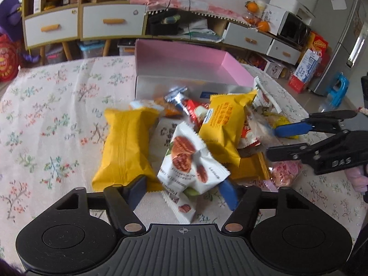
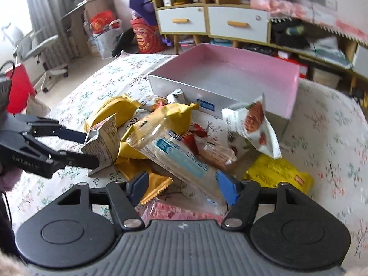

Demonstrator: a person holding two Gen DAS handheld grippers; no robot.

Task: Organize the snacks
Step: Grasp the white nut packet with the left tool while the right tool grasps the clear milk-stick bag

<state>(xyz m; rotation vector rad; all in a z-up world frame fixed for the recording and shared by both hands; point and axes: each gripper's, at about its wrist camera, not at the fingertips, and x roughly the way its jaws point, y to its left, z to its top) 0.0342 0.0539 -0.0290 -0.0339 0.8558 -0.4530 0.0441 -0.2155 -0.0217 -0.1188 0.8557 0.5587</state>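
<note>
A heap of snack packets lies on the floral tablecloth in front of an open pink box [image 1: 184, 65], which also shows in the right wrist view [image 2: 220, 73]. My left gripper [image 1: 184, 189] is open around a white walnut-print packet [image 1: 188, 161]; in the right wrist view [image 2: 92, 147] its fingers straddle that packet's end [image 2: 103, 138]. A large yellow packet [image 1: 126, 147] lies to its left. My right gripper [image 2: 184, 184] is open around a clear blue-labelled packet [image 2: 179, 158]; it shows at the right in the left wrist view [image 1: 273, 141].
Another white walnut packet [image 2: 255, 124] leans against the box front. A yellow packet [image 2: 278, 172] lies at the right, a pink packet [image 2: 179, 211] under my right gripper. Cabinets with drawers [image 1: 80, 23] and a fridge [image 1: 340, 34] stand beyond the table.
</note>
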